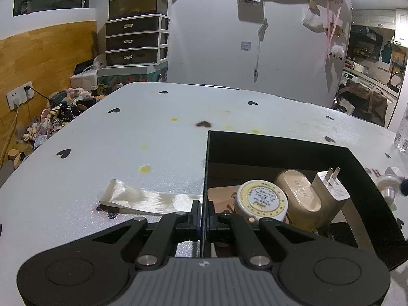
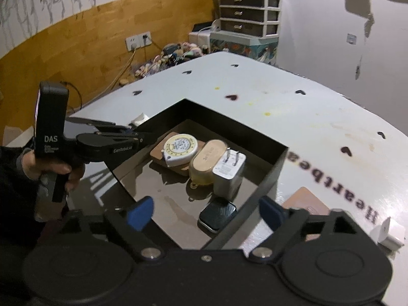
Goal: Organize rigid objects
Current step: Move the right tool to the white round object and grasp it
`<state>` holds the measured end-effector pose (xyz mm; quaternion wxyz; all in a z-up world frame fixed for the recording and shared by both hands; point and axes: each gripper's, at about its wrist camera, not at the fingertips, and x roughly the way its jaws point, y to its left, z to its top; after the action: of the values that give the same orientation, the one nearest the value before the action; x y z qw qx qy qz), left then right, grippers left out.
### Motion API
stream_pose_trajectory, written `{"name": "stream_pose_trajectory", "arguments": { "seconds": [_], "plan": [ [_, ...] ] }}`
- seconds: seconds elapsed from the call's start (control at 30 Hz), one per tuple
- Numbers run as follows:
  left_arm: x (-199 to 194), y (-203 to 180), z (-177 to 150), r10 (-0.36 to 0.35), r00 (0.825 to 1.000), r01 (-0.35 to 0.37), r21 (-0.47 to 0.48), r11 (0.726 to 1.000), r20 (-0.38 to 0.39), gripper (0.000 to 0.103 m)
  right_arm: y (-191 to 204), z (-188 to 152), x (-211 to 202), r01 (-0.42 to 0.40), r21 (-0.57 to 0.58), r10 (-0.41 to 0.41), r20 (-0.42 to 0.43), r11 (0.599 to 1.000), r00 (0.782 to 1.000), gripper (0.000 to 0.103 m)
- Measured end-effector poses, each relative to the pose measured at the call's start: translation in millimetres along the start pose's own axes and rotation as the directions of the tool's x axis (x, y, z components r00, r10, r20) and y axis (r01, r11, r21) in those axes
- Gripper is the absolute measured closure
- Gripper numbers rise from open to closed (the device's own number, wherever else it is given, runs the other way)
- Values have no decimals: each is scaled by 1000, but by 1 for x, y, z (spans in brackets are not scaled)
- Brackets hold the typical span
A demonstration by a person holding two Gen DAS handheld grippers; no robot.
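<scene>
A black open box (image 2: pixel 278 168) stands on the white table (image 1: pixel 127 140). On its floor lie a round white and yellow tape measure (image 2: pixel 181 150), a beige oval case (image 2: pixel 206 160), a white plug charger (image 2: pixel 228 176), a wooden coaster (image 2: pixel 158 153) and a dark smartwatch (image 2: pixel 216 216). My left gripper (image 1: pixel 203 209) is shut on the box's left wall, and it shows in the right wrist view (image 2: pixel 137 135) with a hand (image 2: pixel 38 165) holding it. My right gripper (image 2: pixel 206 214) hangs open over the near corner, above the watch, and its blue pads (image 2: pixel 141 213) touch nothing.
Outside the box, a brown card (image 2: pixel 306 204) and a small white object (image 2: pixel 390 232) lie on the table to the right. A clear plastic strip (image 1: pixel 142 199) lies left of the box. A plastic bottle (image 1: pixel 403 132) stands at the far right edge.
</scene>
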<state>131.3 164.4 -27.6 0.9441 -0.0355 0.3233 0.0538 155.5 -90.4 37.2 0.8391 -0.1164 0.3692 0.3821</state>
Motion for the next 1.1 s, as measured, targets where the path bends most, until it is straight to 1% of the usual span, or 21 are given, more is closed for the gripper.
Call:
{"name": "stream_pose_trajectory", "arguments": {
  "seconds": [0.1, 0.37, 0.53, 0.7, 0.77, 0.83, 0.9, 0.93, 0.97, 1.0, 1.07, 1.1],
  "plan": [
    [0, -1, 0, 5, 1000, -5, 2, 1000, -1, 100, -5, -7, -8, 33, 13, -33, 23, 999, 999, 3],
    [0, -3, 0, 14, 1000, -14, -2, 1000, 1, 100, -23, -36, -26, 123, 41, -126, 72, 992, 989, 1],
    [0, -2, -1, 13, 1000, -13, -7, 1000, 5, 100, -36, -55, -31, 152, 49, -156, 98, 987, 983, 0],
    [0, -2, -1, 12, 1000, -12, -9, 1000, 5, 100, -57, -68, -25, 201, 122, -212, 78, 972, 974, 0],
    [0, -2, -1, 12, 1000, -12, -7, 1000, 5, 100, -68, -72, -22, 223, 165, -237, 71, 961, 969, 0],
    [0, -2, -1, 12, 1000, -12, -9, 1000, 5, 100, -78, -74, -20, 226, 215, -245, 66, 950, 967, 1],
    [0, -2, -1, 13, 1000, -13, -7, 1000, 5, 100, -89, -75, -16, 227, 270, -253, 65, 936, 965, 9],
    [0, -2, -1, 12, 1000, -12, -7, 1000, 5, 100, -94, -75, -13, 226, 301, -256, 63, 926, 965, 11],
    [0, -2, -1, 12, 1000, -12, -8, 1000, 5, 100, -100, -75, -10, 218, 328, -250, 60, 919, 966, 15],
    [0, -2, -1, 12, 1000, -12, -8, 1000, 5, 100, -104, -75, -7, 204, 355, -240, 59, 912, 969, 18],
    [0, -2, -1, 11, 1000, -11, -8, 1000, 5, 100, -114, -75, 0, 181, 424, -221, 47, 887, 974, 27],
    [0, -2, -1, 10, 1000, -10, -9, 1000, 5, 100, -121, -75, 5, 172, 468, -214, 38, 867, 976, 30]
  ]
}}
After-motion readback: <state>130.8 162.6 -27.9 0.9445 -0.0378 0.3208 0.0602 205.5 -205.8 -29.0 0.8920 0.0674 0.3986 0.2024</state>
